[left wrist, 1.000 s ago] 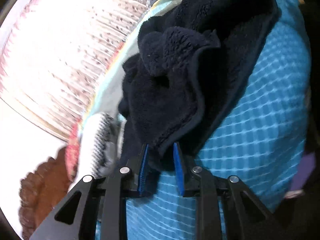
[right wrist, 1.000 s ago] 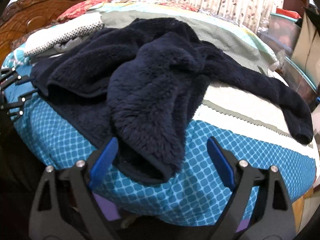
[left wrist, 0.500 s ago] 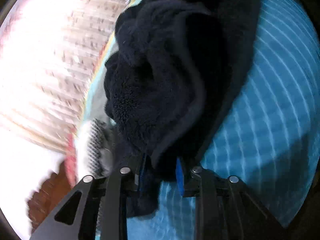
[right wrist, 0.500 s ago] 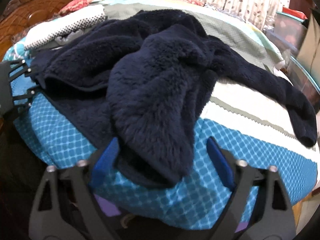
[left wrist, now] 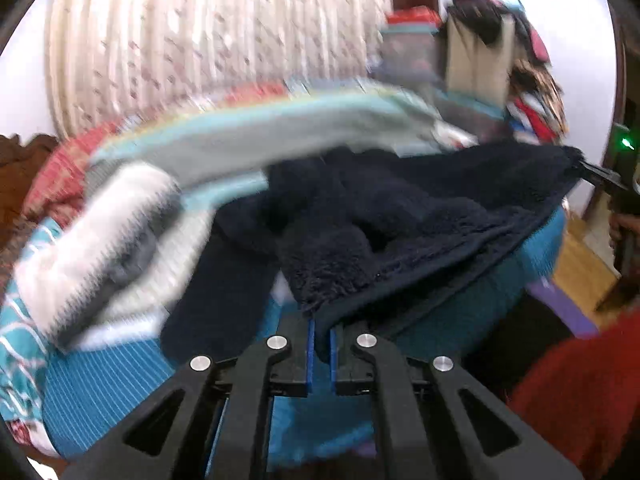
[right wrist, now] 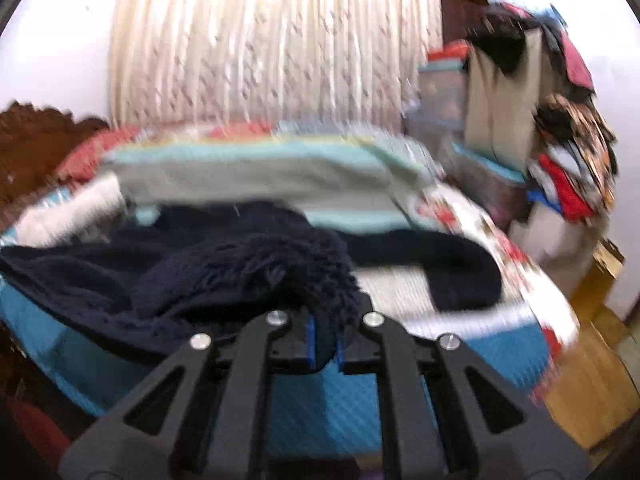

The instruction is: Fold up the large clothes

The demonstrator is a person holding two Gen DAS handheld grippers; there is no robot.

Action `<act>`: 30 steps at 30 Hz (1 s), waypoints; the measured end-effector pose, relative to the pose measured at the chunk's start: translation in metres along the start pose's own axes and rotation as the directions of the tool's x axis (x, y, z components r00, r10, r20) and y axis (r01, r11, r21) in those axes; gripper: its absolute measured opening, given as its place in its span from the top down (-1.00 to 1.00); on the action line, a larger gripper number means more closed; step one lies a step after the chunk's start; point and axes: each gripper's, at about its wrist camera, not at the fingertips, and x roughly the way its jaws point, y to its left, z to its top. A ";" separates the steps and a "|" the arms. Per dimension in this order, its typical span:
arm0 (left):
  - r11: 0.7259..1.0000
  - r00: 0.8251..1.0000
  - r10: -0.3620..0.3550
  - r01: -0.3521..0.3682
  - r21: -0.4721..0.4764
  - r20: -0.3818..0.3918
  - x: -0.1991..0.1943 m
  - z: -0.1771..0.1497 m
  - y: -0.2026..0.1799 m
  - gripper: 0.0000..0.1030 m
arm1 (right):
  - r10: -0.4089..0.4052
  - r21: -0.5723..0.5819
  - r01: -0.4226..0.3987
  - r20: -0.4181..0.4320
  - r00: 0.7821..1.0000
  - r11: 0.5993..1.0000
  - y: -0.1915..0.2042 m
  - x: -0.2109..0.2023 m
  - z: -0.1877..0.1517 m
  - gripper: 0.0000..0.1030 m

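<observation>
A large dark navy fleece garment (left wrist: 400, 216) lies bunched on a bed with a teal checked cover (left wrist: 460, 320). My left gripper (left wrist: 320, 344) is shut on a lower edge of the garment. My right gripper (right wrist: 325, 340) is shut on another fluffy edge of the same garment (right wrist: 240, 268). In the left wrist view the right gripper (left wrist: 600, 178) shows at the far right, pulling the fleece taut between both grippers. One sleeve (right wrist: 452, 268) trails to the right across the bed. Both views are motion-blurred.
A folded white and grey cloth (left wrist: 100, 248) lies at the bed's left. Striped pale bedding (right wrist: 260, 172) lies behind the garment. A cream curtain (right wrist: 260, 40) hangs behind. Storage boxes and hanging clothes (right wrist: 560, 140) crowd the right. A carved wooden headboard (right wrist: 36, 140) stands left.
The right gripper has closed on the garment's edge. Both grippers have lifted and swung level, stretching the fleece between them; the left gripper's jaws have closed tighter on it.
</observation>
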 end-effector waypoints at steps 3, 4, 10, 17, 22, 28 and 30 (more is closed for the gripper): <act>1.000 0.987 -0.004 0.002 -0.016 -0.159 0.034 -0.042 -0.026 0.68 | 0.041 0.126 -0.014 -0.213 0.976 0.992 -0.020 0.037 -0.059 0.87; 1.000 0.971 0.007 -0.010 -0.012 -0.239 0.056 -0.059 -0.031 0.66 | 0.066 0.162 -0.020 -0.282 0.957 0.987 -0.022 0.051 -0.079 0.86; 0.995 0.920 -0.012 -0.026 -0.093 -0.392 0.080 -0.096 -0.005 0.51 | 0.159 0.266 -0.036 -0.461 0.873 0.963 -0.037 0.066 -0.134 -0.26; 0.970 0.936 -0.169 0.102 -0.221 -0.308 0.008 -0.099 0.053 0.33 | 0.164 0.066 -0.150 -0.386 0.908 0.987 -0.057 0.013 -0.065 -0.33; 0.846 0.977 -0.076 -0.043 -0.531 -0.199 0.003 -0.099 0.141 0.33 | 0.321 -0.073 -0.360 -0.313 0.894 0.930 0.014 0.023 -0.018 -0.42; 0.641 0.985 -0.119 -0.019 -0.767 -0.125 0.070 -0.094 0.213 0.33 | 0.341 -0.277 -0.585 -0.596 0.727 0.762 0.098 0.037 -0.039 -0.52; 0.576 0.978 -0.181 0.016 -0.817 -0.108 0.100 -0.095 0.222 0.33 | 0.352 -0.266 -0.635 -0.650 0.674 0.725 0.112 0.026 -0.043 -0.52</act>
